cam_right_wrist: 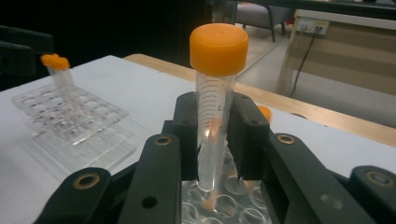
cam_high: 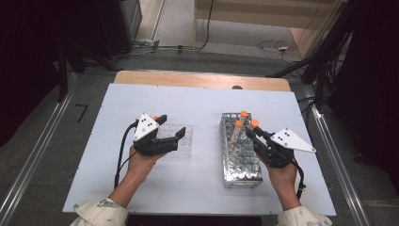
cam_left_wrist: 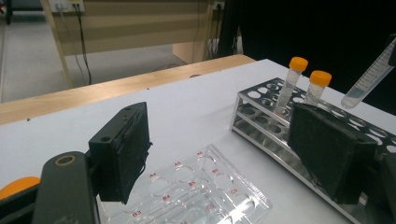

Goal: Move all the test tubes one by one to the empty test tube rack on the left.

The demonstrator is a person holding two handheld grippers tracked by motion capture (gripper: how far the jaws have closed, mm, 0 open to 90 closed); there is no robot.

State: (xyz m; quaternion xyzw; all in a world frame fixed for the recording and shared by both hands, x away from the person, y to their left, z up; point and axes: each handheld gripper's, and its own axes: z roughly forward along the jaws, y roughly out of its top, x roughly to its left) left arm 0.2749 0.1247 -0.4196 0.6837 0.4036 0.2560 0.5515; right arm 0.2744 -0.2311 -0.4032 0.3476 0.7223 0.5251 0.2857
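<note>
High view. My right gripper (cam_high: 254,133) sits at about 4 o'clock on the white table (cam_high: 202,101), over the metal tube rack (cam_high: 240,162), its jaws pinched on a clear tube with an orange cap (cam_high: 254,123). In the right gripper view I see this tube (cam_right_wrist: 214,126) upright between the two black pads, its conical tip hanging just above the rack's holes (cam_right_wrist: 224,205), clear of them. Two more orange-capped tubes stand in the rack at its 12 o'clock end: one (cam_high: 243,114) at the far edge, the other (cam_high: 238,124) just beside the held tube, toward 9 o'clock.

My left gripper (cam_high: 170,127) rests at about 8 o'clock on the table, jaws spread with nothing between the pads, reaching over the clear plastic well plate (cam_high: 181,143). In the left gripper view the two pads stand well apart above the plate (cam_left_wrist: 205,189), whose wells carry red labels I cannot read fully. From there the rack (cam_left_wrist: 261,119) lies toward 2 o'clock with its two standing tubes (cam_left_wrist: 290,79) and (cam_left_wrist: 316,88), and the lifted tube (cam_left_wrist: 369,77) shows tilted at the right edge, apart from the rack.
</note>
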